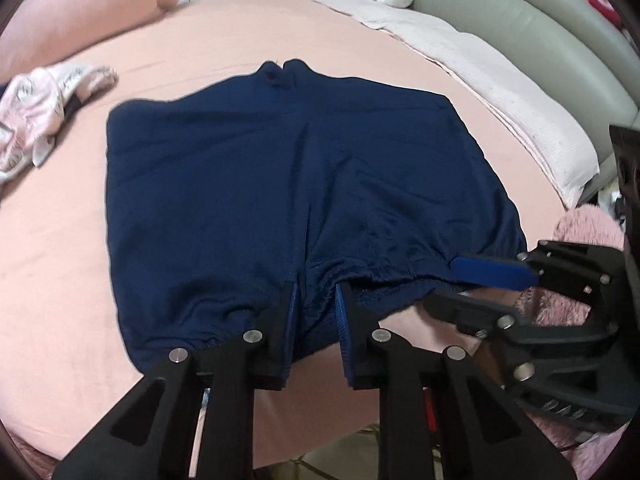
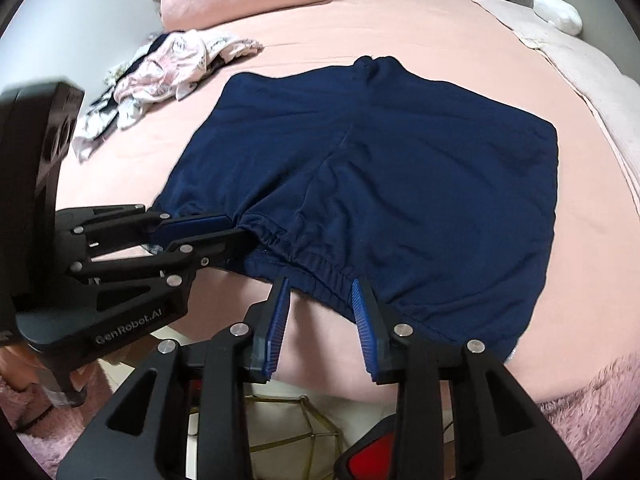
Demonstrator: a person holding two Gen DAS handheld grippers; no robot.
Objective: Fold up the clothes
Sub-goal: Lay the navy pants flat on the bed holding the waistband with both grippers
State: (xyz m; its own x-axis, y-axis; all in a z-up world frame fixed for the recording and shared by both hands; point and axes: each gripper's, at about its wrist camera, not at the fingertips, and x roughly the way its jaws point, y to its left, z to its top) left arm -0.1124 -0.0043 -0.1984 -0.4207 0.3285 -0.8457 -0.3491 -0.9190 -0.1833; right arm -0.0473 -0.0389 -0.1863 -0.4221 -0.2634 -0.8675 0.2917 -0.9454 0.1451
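Lifting now could let one side sag and the fold skew: the navy blue fabric shorts (image 1: 280, 160), spread ahead of both tongs on the pink bedsheet (image 1: 200, 40), are clamped at the waistband only by the left gripper (image 1: 316, 292). The right gripper (image 2: 320, 282) is held slack around it.

Shorts (image 1: 280, 184) on bed (image 1: 248, 36), clothes pile (image 1: 44, 108) left
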